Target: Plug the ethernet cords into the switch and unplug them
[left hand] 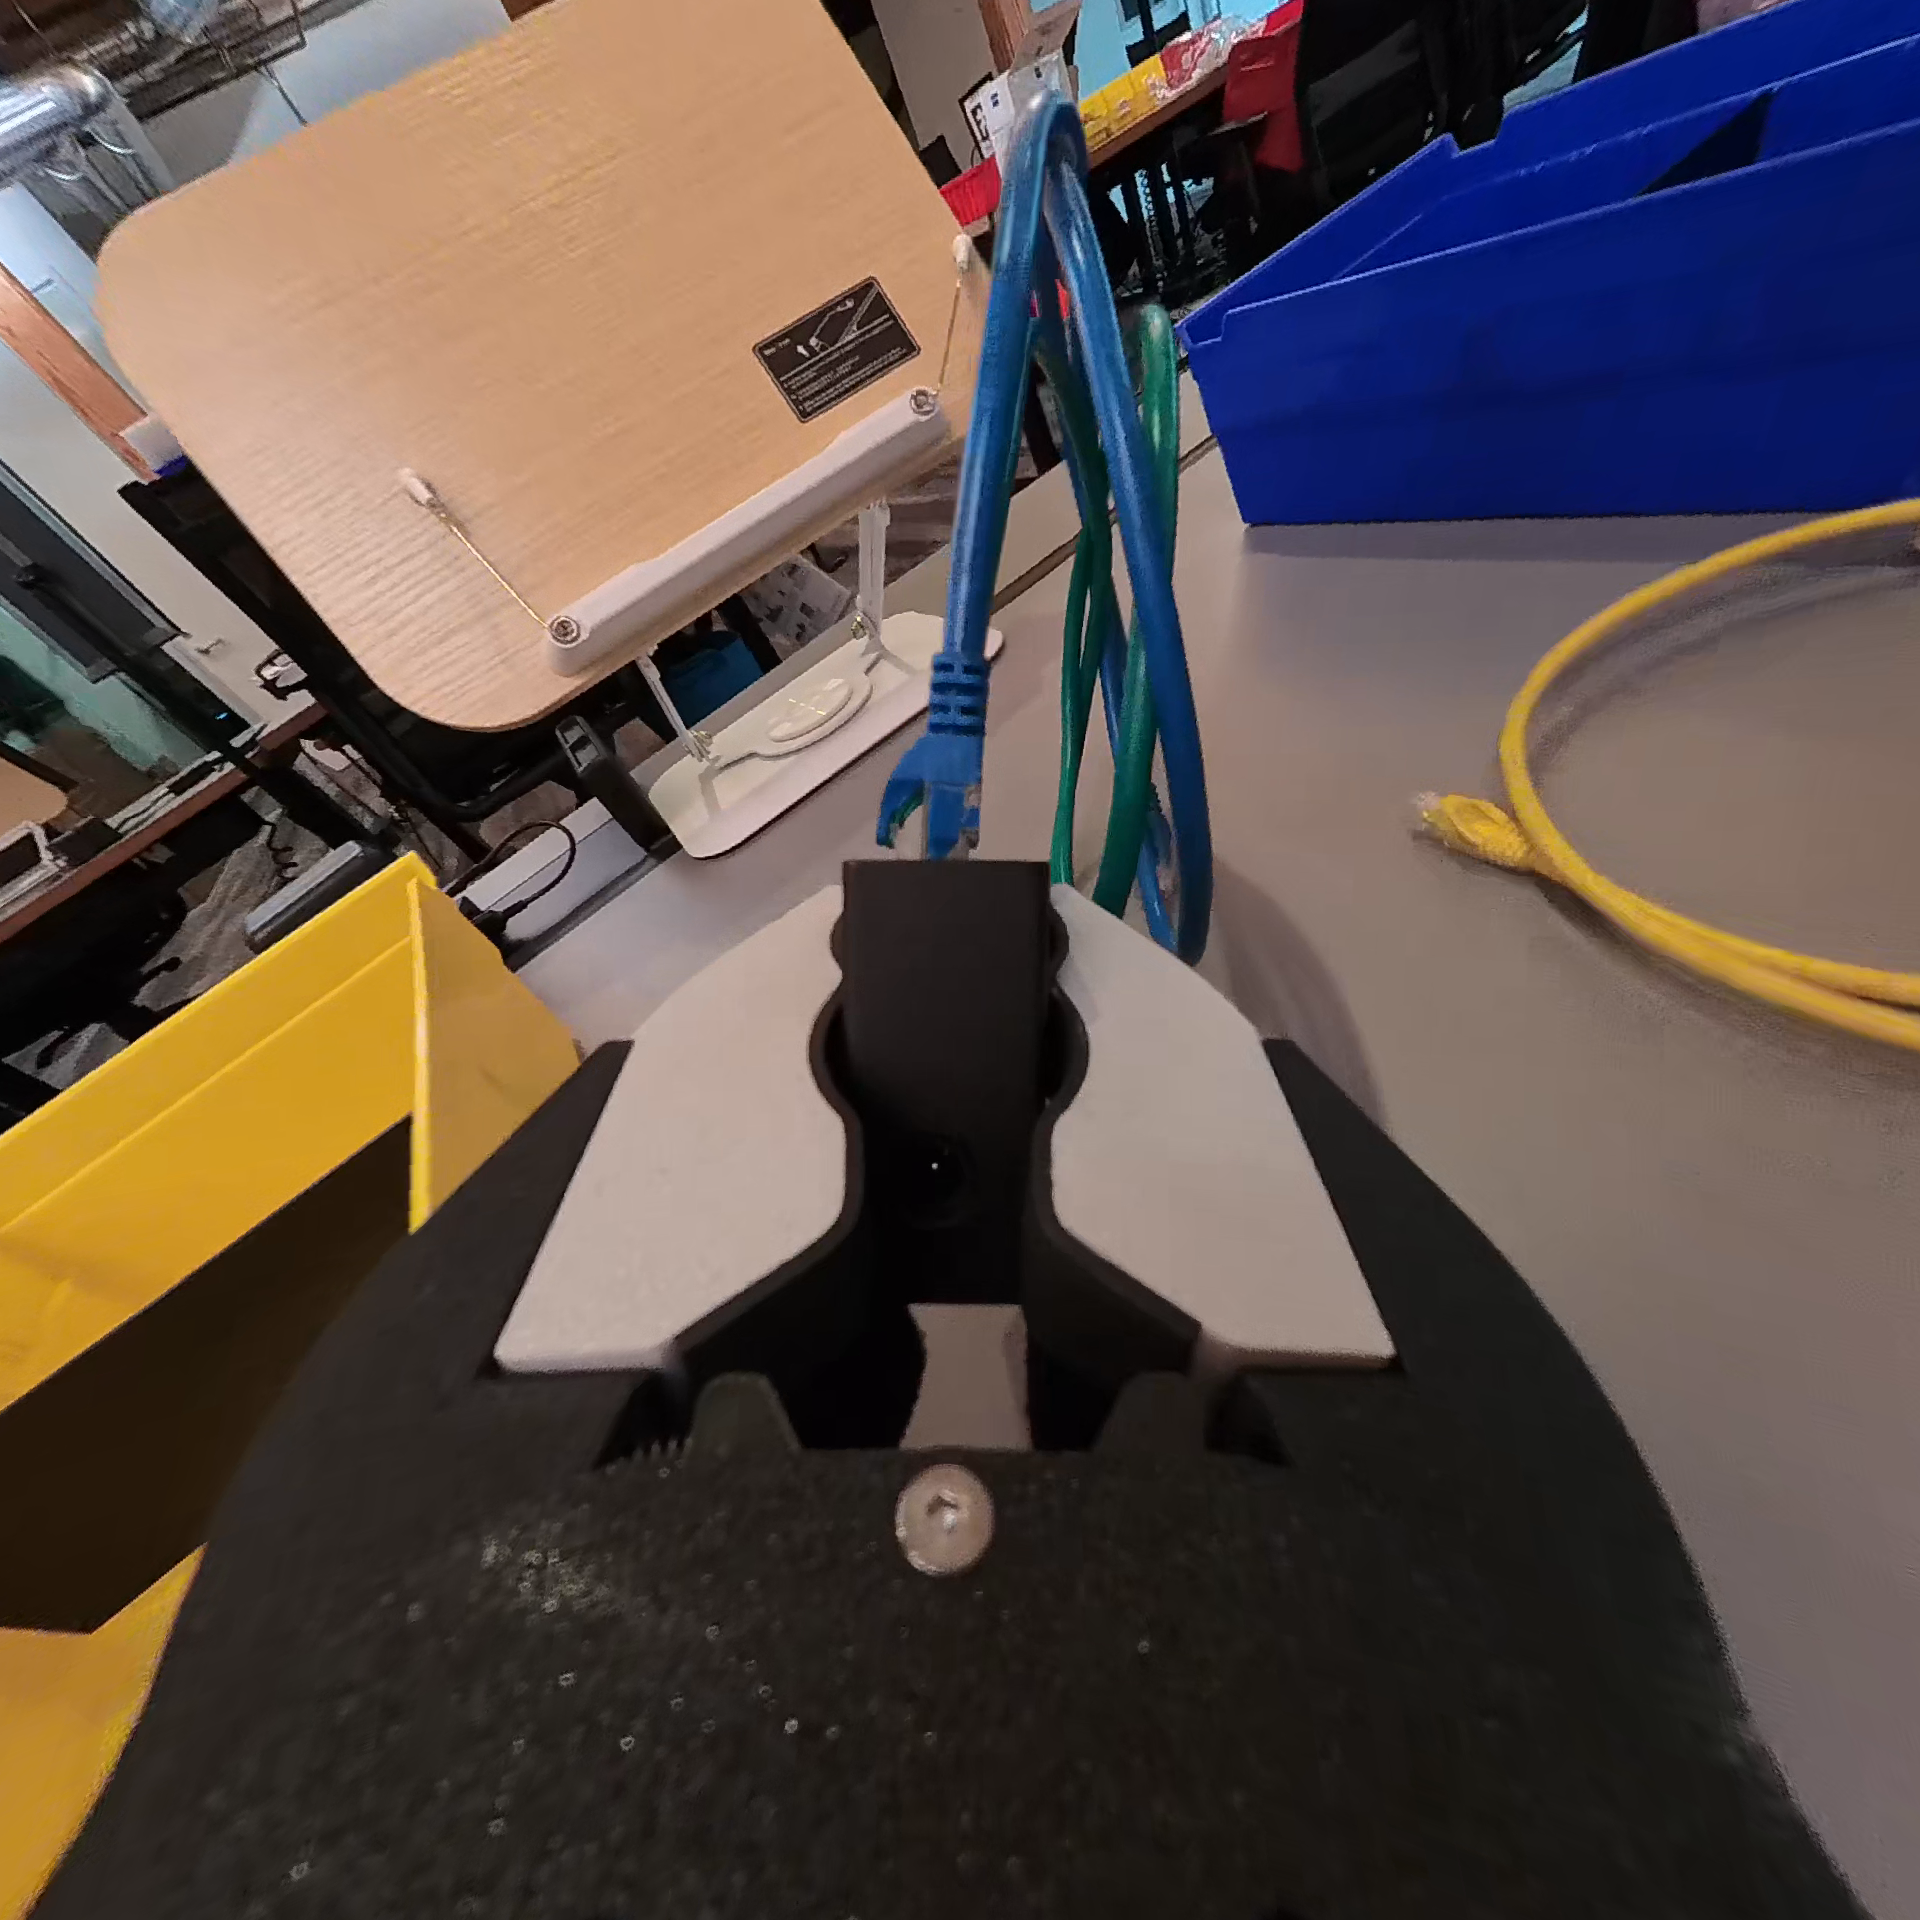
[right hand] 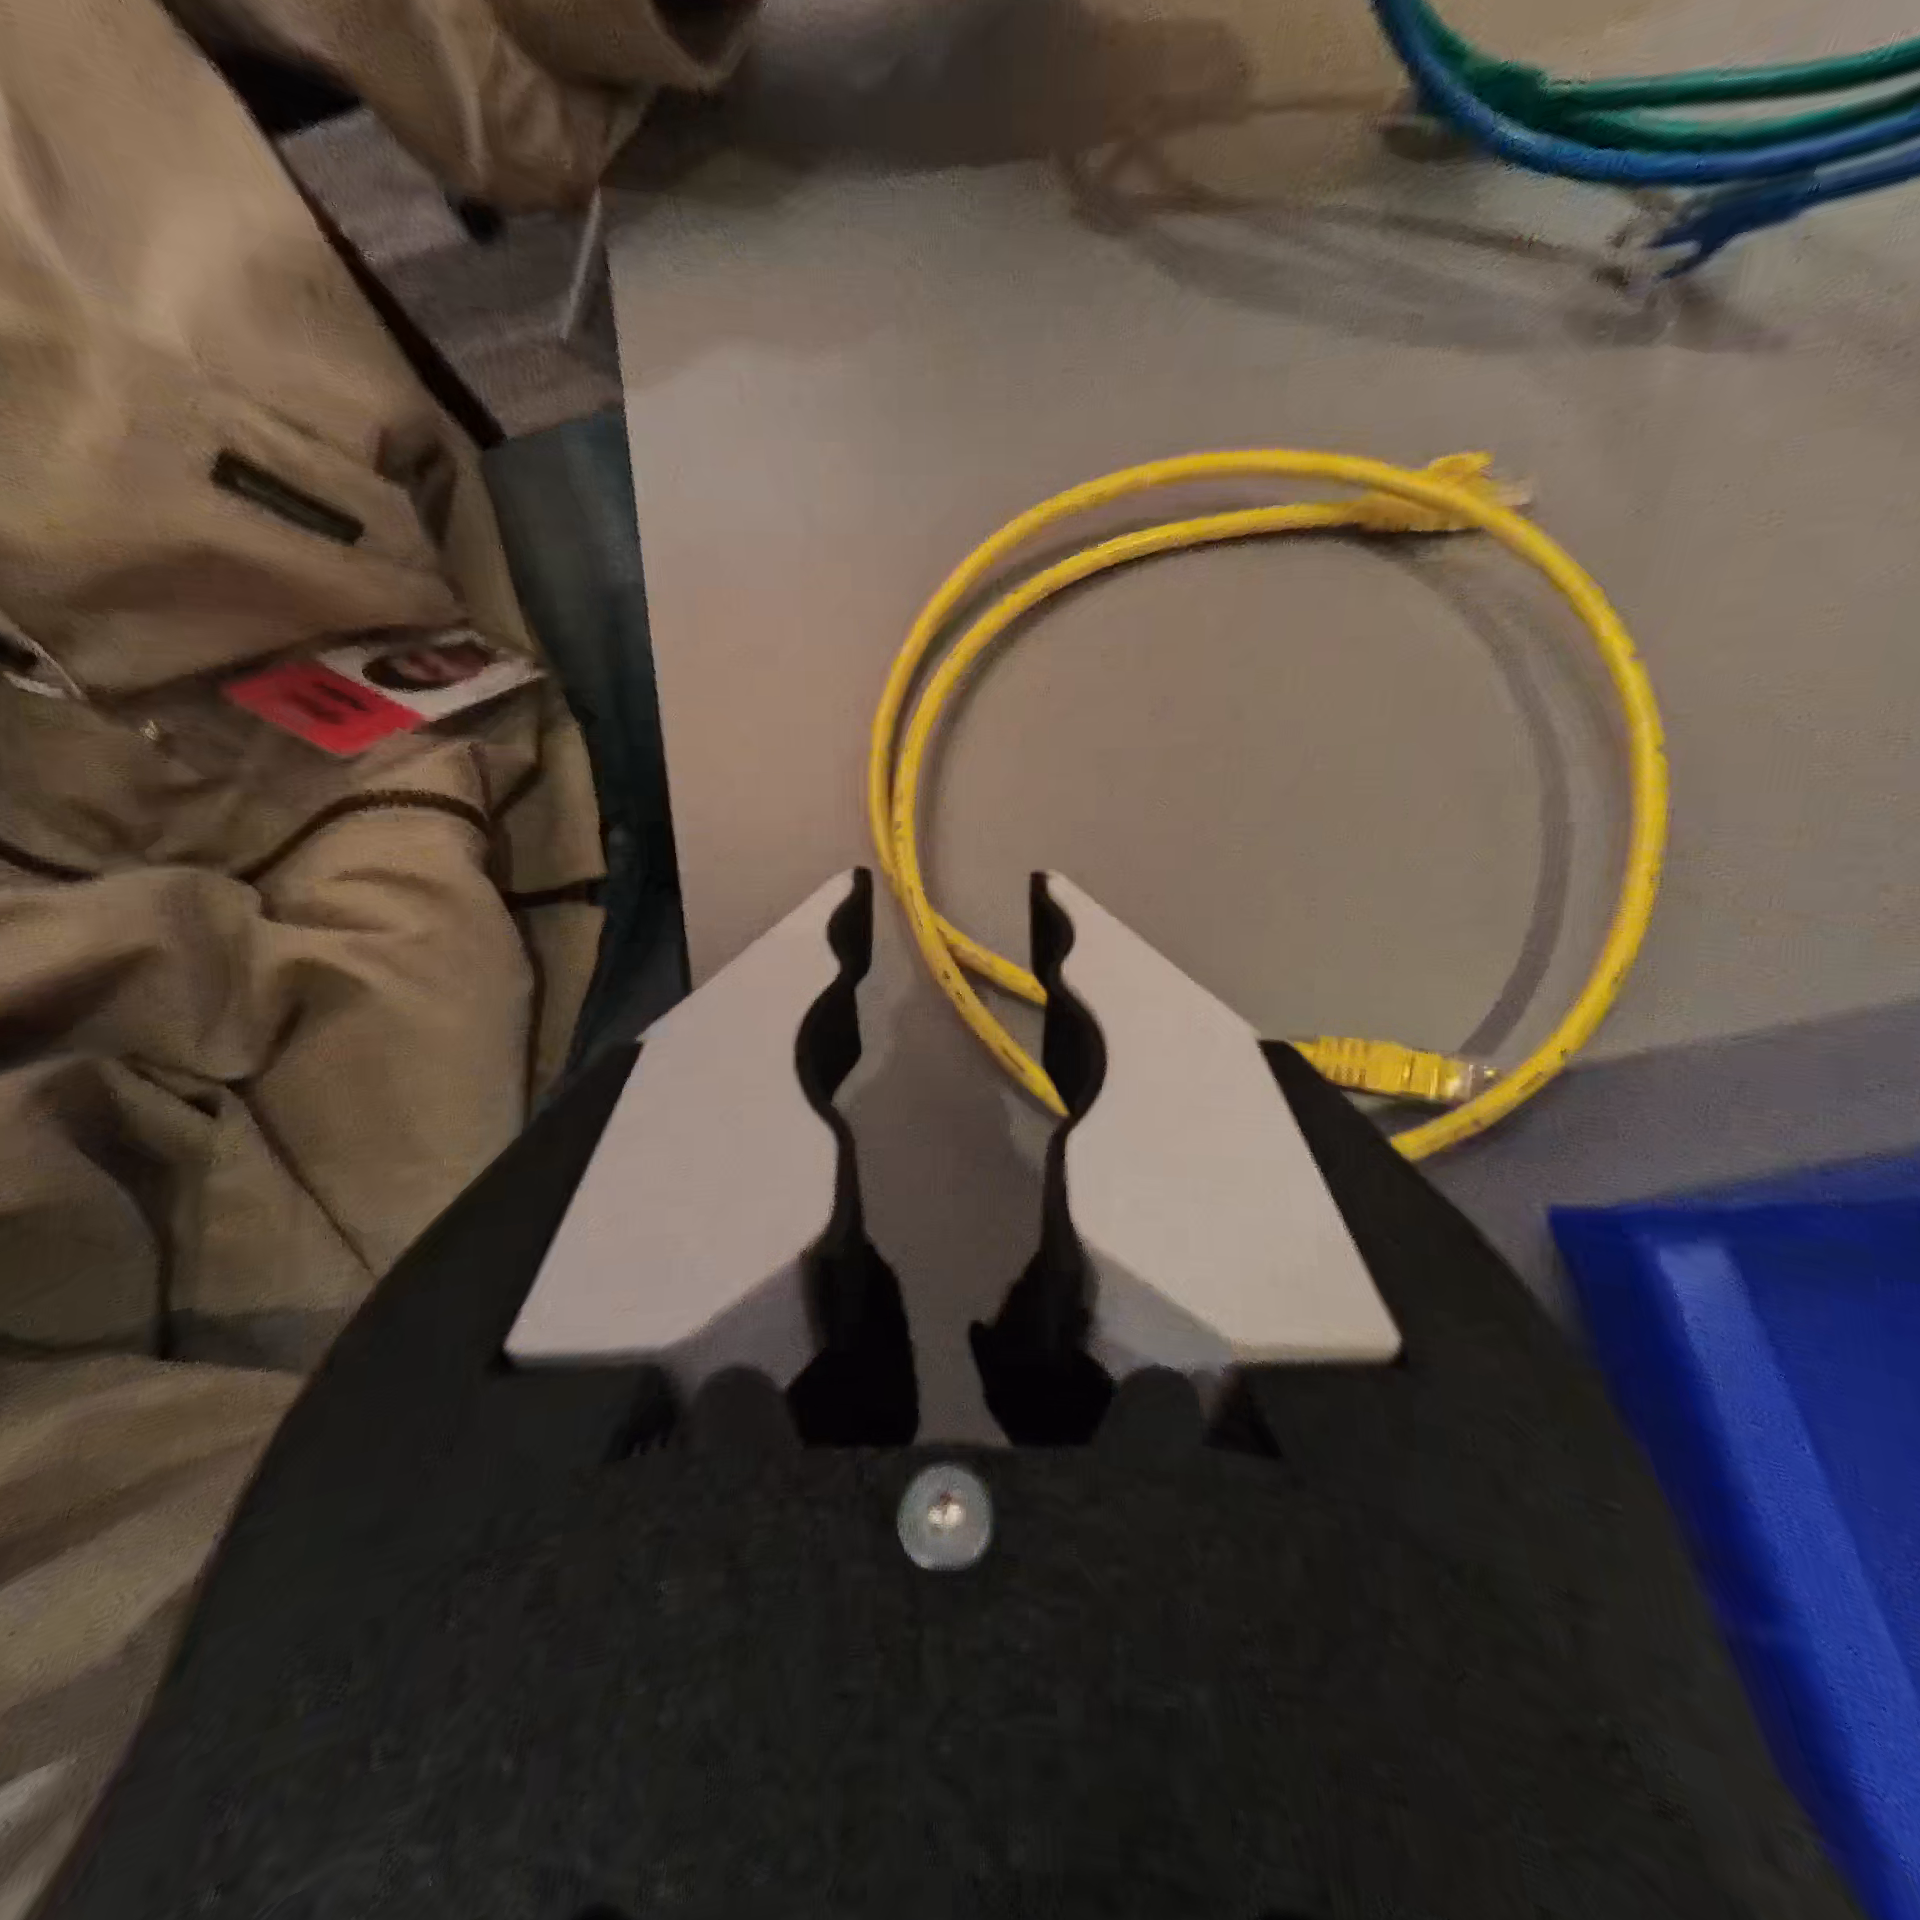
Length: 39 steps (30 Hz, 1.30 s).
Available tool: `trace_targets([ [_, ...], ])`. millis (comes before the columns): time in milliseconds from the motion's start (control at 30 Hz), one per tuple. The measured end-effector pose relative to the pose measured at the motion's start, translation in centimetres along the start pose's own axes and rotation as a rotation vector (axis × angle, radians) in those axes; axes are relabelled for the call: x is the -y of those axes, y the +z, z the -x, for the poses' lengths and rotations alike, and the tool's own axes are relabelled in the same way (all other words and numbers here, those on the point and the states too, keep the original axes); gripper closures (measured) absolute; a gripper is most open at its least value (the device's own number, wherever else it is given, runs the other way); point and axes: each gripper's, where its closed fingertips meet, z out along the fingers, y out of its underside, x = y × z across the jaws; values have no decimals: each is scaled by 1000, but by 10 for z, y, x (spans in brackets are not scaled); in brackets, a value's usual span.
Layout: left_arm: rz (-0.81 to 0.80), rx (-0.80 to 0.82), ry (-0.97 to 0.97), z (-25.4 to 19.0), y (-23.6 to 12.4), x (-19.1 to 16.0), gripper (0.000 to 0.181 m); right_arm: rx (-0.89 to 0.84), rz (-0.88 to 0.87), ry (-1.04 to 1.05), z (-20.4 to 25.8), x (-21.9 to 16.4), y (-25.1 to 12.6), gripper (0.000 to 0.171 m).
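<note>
Yellow bin [left hand: 208, 1091] occupies the near left of the left wrist view, with a tilted wooden book stand [left hand: 499, 343] behind it on a white base. At centre, the left gripper [left hand: 945, 883] is clenched on a black boxy body, judged to be the switch [left hand: 940, 997], though its ports are hidden. A blue cord [left hand: 977, 416] arches over from behind and its booted plug [left hand: 940, 769] hangs just above the switch's far edge; whether it is seated cannot be told. A green cord [left hand: 1127, 665] loops beside it. Farther right, a yellow cord [left hand: 1621, 883] lies coiled on the grey surface [left hand: 1455, 1247], and blue bins [left hand: 1558, 343] close off the far right. In the right wrist view, tan clothing [right hand: 208, 831] fills the left beyond the surface's edge; the right gripper [right hand: 951, 883] is released and empty, poised over the near arc of the yellow cord [right hand: 1621, 727], whose two plugs [right hand: 1392, 1070] lie apart from the fingers [right hand: 1143, 1091]. Cords of this kind are judged light, limp and springy; the sheath would slip and bend under a push, so the firm hold is the ribbed boot behind the plug, clear of the fragile latch tab. Open room lies across the middle of the surface; the left edge and the blue bin [right hand: 1766, 1455] at lower right bound any sweep.
</note>
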Motion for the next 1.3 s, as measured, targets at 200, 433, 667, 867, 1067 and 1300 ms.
trace_targets([
  [200, 1, -9, 25, -5, 1, 1, 152, -250, -262, 229, -29, 68, 22, 135],
  [433, -1, -24, 9, -7, 0, 1, 152, -574, -86, 349, -66, 51, 97, 147],
  [667, 1, -48, -3, -12, 2, 1, 152, -565, 3, 299, -71, 51, 119, 157],
  [867, 3, -52, 7, -14, 1, 2, 152, -431, 74, 43, -42, 59, 130, 164],
  [1067, 2, -49, 3, -12, 0, 2, 152, -138, 346, -83, 4, 36, 82, 167],
  [1300, 7, -58, 2, -15, 3, 0, 152, -625, 405, -249, -36, 62, 0, 168],
])
